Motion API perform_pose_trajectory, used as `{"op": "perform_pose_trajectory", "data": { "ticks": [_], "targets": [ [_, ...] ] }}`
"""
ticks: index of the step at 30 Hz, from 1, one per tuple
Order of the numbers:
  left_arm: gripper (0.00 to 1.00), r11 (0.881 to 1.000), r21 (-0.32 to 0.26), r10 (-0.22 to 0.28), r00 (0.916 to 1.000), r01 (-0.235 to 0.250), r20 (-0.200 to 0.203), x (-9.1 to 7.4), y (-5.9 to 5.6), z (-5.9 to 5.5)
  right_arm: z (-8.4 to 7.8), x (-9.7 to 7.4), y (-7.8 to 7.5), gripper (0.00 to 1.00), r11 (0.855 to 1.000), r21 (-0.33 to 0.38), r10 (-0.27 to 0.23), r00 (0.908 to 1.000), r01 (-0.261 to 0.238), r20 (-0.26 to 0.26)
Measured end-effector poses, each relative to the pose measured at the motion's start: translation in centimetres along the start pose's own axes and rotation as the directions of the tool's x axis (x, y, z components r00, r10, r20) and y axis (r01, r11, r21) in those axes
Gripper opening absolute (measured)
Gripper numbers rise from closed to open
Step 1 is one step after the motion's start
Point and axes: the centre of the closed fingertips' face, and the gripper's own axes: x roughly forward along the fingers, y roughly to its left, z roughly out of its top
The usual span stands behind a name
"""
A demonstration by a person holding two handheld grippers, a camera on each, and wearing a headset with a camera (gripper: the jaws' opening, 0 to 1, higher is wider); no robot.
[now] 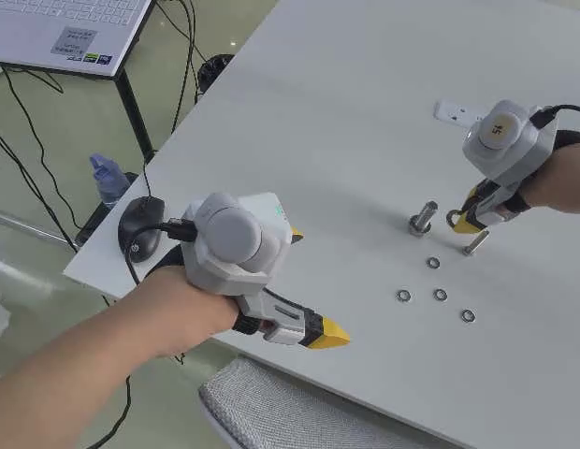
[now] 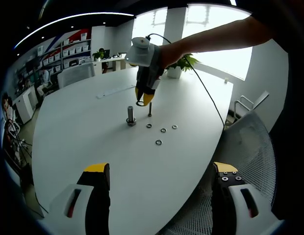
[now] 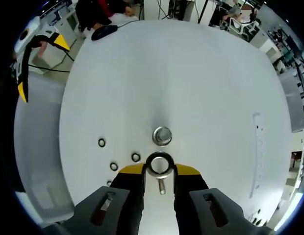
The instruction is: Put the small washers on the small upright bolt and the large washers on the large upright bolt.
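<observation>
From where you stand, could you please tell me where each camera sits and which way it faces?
Head view: on the headset, looking down at the table; a forearm shows.
Left gripper view: low at the table edge, facing the right gripper; own fingers apart.
Right gripper view: overhead, looking straight down; own fingers pinch a large washer.
Shared: all see the large bolt.

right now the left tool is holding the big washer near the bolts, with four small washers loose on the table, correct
Wrong side: the right tool holds the big washer, shut on it in the right gripper view; the left tool is open and empty. The rest is right.
</observation>
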Motion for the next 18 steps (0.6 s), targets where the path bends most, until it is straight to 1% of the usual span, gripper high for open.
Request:
{"op": "perform_pose_trajectory", "data": {
  "ticks": [2,4,6,8,11,14,15,18],
  "targets": [
    [0.86,1.0,0.004,-0.001,1.0,0.001,-0.009,0.2,0.1,-0.2,0.4,-0.2,-0.2,0.22,1.0,-0.002,0.0,1.0,0.0,0.004],
    [0.86,1.0,0.007,0.001,1.0,-0.001,-0.01,0.4,0.2,-0.2,0.8,-0.4,-0.3,0.22,1.0,-0.002,-0.001,1.0,0.001,0.009],
    [0.86,1.0,0.014,0.001,0.9999,-0.001,-0.015,0.6,0.2,-0.4,1.0,-0.2,-0.8,0.22,1.0,-0.004,0.003,0.9999,-0.002,0.013],
    [0.86,1.0,0.03,0.004,0.9994,-0.003,-0.034,0.9,0.2,-0.6,1.3,-0.2,-0.6,0.22,1.0,-0.01,0.008,0.9999,-0.008,0.011],
    [0.88,1.0,0.031,0.003,0.9993,-0.001,-0.038,1.3,0.3,-0.9,1.4,0.1,-0.6,0.22,1.0,-0.02,0.014,0.9999,-0.014,0.003],
    [0.89,1.0,0.024,0.016,0.9989,-0.014,-0.045,1.5,0.8,-1.2,1.7,0.2,-0.6,0.22,1.0,-0.02,0.015,0.9999,-0.015,0.0],
    [0.9,1.0,0.022,0.022,0.9983,-0.021,-0.053,1.6,1.0,-1.3,1.8,0.2,-0.5,0.22,1.0,-0.022,0.014,0.9999,-0.014,0.0],
    [0.91,0.999,0.033,0.021,0.9979,-0.019,-0.061,1.6,0.9,-1.5,2.2,0.2,-0.3,0.22,1.0,-0.026,0.013,0.9999,-0.013,0.001]
  ]
}}
